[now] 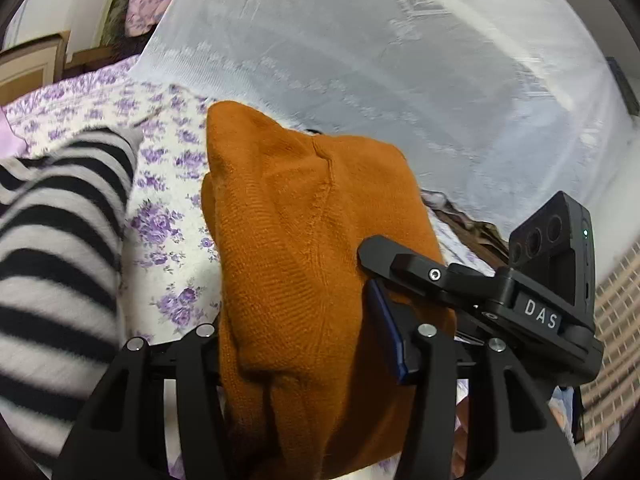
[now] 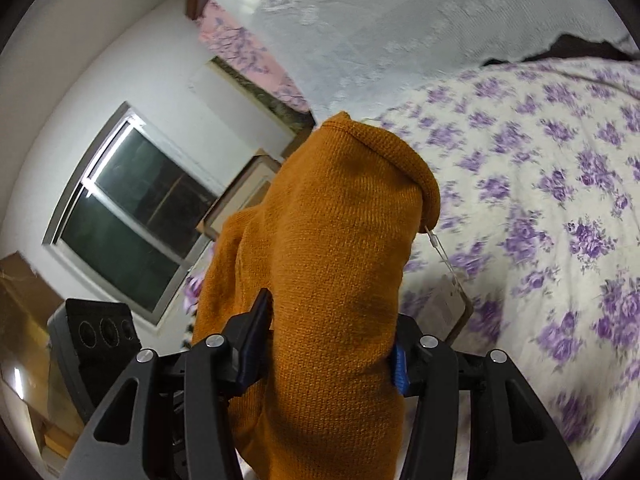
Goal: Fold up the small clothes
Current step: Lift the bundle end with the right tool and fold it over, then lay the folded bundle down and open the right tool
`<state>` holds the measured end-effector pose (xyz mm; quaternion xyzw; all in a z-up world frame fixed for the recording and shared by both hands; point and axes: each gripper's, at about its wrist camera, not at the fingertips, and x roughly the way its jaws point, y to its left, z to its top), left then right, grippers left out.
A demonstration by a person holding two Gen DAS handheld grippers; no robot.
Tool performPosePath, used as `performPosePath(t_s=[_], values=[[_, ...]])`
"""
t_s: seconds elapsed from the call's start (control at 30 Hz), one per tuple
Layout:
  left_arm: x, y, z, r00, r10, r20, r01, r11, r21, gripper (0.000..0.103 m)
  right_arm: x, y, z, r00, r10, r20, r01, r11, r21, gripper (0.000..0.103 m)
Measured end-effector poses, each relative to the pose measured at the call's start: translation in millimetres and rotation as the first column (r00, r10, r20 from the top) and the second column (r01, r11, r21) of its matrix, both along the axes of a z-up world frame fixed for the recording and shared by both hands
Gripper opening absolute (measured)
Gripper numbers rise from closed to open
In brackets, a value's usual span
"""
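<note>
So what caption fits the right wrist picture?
Right gripper holds an orange knit above the floral bedspread.

The knit (image 1: 288,240) is a plain burnt orange all over, in both views. The sheet (image 2: 540,200) is cream, printed with purple flowers and small grey-green leaves. The curtain (image 1: 380,40) is white with a faint woven figure. The sleeve (image 1: 56,248) has black and white stripes. Both grippers, left (image 1: 304,356) and right (image 2: 320,344), are black with blue pads (image 1: 386,336). The tag (image 2: 446,304) is pale beige. The pillow (image 2: 240,48) is pink with purple sprigs. The wall (image 2: 132,64) is white.
</note>
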<state>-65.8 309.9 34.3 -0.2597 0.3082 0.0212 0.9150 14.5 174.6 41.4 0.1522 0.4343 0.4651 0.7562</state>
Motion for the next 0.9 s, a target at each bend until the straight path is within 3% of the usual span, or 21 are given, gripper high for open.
performPosePath(t_s=[0.13, 0.27, 0.37, 0.43, 0.5, 0.57, 0.63, 0.73, 0.9], values=[[27, 10, -25, 0.997, 0.070, -0.042, -0.070, 0.998, 0.001, 0.053, 28, 16, -26, 0.999, 0.006, -0.038, -0.006, 1.000, -0.009, 0.052], [50, 4, -45, 0.988, 0.124, -0.087, -0.113, 0.986, 0.125, 0.052, 51, 30, -56, 0.998, -0.002, -0.064, 0.001, 1.000, -0.026, 0.052], [67, 11, -78, 0.981, 0.120, -0.152, -0.112, 0.992, 0.058, 0.056, 64, 31, -84, 0.997, -0.025, -0.073, 0.020, 0.998, -0.067, 0.052], [75, 16, -100, 0.968, 0.142, -0.206, -0.129, 0.989, 0.073, 0.066, 70, 29, -103, 0.997, -0.038, -0.074, 0.031, 0.995, -0.098, 0.052], [77, 21, -111, 0.953, 0.184, -0.242, -0.158, 0.980, 0.122, 0.085, 75, 32, -122, 0.998, -0.041, -0.051, 0.034, 0.990, -0.139, 0.053], [73, 30, -117, 0.941, 0.221, -0.255, -0.195, 0.973, 0.122, 0.096, 76, 38, -124, 1.000, -0.002, -0.029, -0.002, 0.989, -0.151, 0.056], [70, 29, -116, 0.943, 0.224, -0.247, -0.198, 0.972, 0.123, 0.096, 76, 38, -122, 1.000, 0.005, -0.016, -0.007, 0.988, -0.156, 0.056], [63, 17, -108, 0.943, 0.261, -0.205, -0.223, 0.956, 0.190, 0.096, 72, 28, -116, 1.000, -0.016, 0.020, 0.018, 0.990, -0.138, 0.058], [49, -6, -93, 0.953, 0.269, -0.142, -0.223, 0.935, 0.275, 0.094, 46, 0, -74, 0.966, -0.089, 0.244, 0.117, 0.988, -0.103, 0.058]])
